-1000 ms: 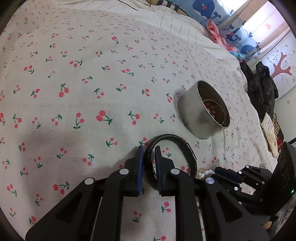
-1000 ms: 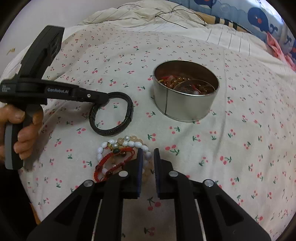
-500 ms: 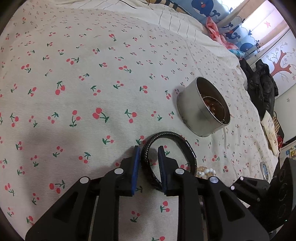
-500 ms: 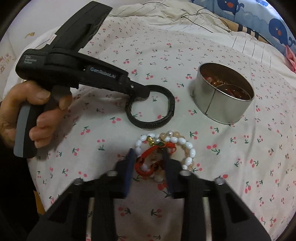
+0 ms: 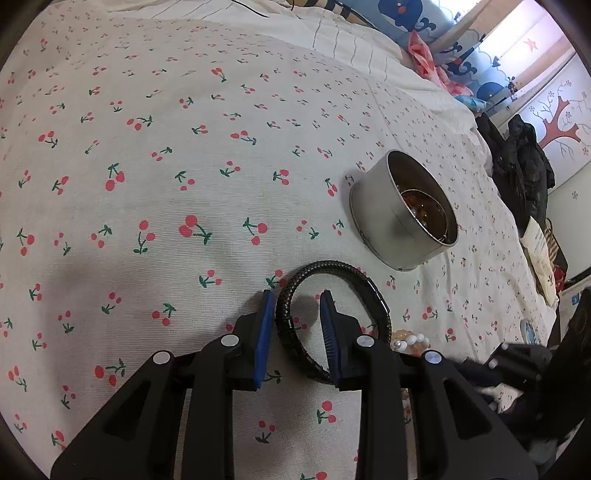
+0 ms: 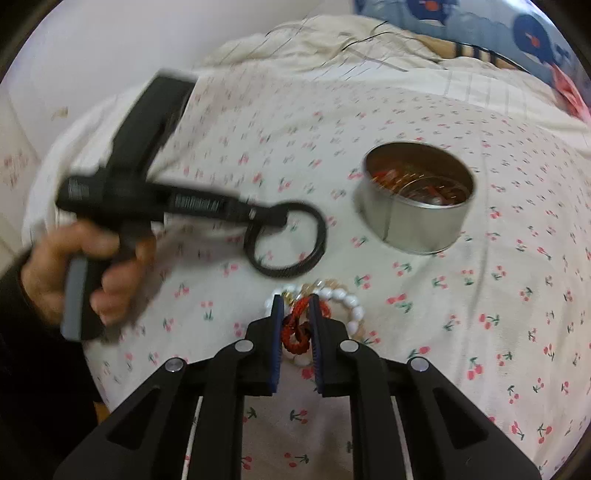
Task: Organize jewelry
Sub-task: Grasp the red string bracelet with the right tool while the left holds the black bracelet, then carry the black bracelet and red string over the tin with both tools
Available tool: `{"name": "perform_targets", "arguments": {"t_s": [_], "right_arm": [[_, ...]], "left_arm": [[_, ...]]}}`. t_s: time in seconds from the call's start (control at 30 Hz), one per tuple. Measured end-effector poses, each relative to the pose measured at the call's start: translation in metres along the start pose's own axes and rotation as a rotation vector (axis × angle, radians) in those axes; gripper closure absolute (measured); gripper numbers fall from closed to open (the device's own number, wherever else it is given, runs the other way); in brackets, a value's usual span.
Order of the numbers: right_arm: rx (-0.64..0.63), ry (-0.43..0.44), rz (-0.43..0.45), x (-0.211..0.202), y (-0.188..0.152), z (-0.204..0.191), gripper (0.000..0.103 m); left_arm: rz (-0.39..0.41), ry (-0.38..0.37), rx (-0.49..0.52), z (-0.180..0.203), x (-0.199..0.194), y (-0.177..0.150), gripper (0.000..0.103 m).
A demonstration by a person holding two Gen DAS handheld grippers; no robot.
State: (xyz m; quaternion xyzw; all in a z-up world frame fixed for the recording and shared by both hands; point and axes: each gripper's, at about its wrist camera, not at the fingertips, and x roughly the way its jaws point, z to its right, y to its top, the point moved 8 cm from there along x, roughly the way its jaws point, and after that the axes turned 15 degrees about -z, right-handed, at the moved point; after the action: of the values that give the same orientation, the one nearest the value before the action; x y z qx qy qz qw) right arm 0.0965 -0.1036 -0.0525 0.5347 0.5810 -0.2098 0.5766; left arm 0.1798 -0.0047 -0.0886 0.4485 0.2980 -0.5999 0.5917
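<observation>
A black braided bracelet (image 5: 373, 291) (image 6: 317, 236) lies on the cherry-print sheet. My left gripper (image 5: 296, 295) (image 6: 273, 219) straddles its left band. Its jaws are opening, and the blue pads stand clear of the band on both sides. In front of it lies a small pile: a white bead bracelet (image 6: 351, 302) (image 5: 413, 339), an amber bead one and a red cord bracelet (image 6: 295, 332). My right gripper (image 6: 295, 297) is closing on the red cord, which fills the gap between its pads. A round metal tin (image 5: 384, 221) (image 6: 413, 229) holds several more pieces of jewelry.
A person's hand (image 6: 92, 266) holds the left gripper's handle at the bed's left edge. A striped quilt (image 6: 332, 48) and whale-print pillows (image 5: 402, 11) lie at the far end. Dark clothes (image 5: 524, 158) hang beyond the bed's right side.
The left jaws have spread apart around the black bracelet's band. The right gripper has moved over the bead pile, and its jaws have narrowed onto the red cord bracelet.
</observation>
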Motion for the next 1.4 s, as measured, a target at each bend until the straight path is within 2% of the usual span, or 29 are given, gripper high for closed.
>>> {"name": "perform_targets", "arguments": {"t_s": [0.17,0.27,0.47,0.8,1.07,1.4], "right_arm": [[0.107,0.106,0.069,-0.021,0.01,0.022,0.089],[0.167,0.167,0.103,-0.029,0.013,0.033,0.089],[0.264,0.263,0.16,-0.042,0.013,0.051,0.089],[0.296,0.284,0.219,-0.059,0.016,0.059,0.089],[0.326,0.306,0.31,-0.08,0.03,0.069,0.089],[0.374,0.296,0.37,-0.093,0.053,0.081,0.089]], "left_arm": [[-0.001,0.001,0.006,0.001,0.001,0.001,0.079],[0.001,0.006,0.016,0.001,0.001,0.001,0.093],[0.017,-0.012,0.031,0.006,-0.006,0.003,0.093],[0.042,-0.061,0.041,0.012,-0.023,0.005,0.093],[0.139,-0.031,0.119,0.044,-0.053,0.017,0.093],[0.167,-0.099,0.098,0.073,-0.045,0.047,0.093]]}}
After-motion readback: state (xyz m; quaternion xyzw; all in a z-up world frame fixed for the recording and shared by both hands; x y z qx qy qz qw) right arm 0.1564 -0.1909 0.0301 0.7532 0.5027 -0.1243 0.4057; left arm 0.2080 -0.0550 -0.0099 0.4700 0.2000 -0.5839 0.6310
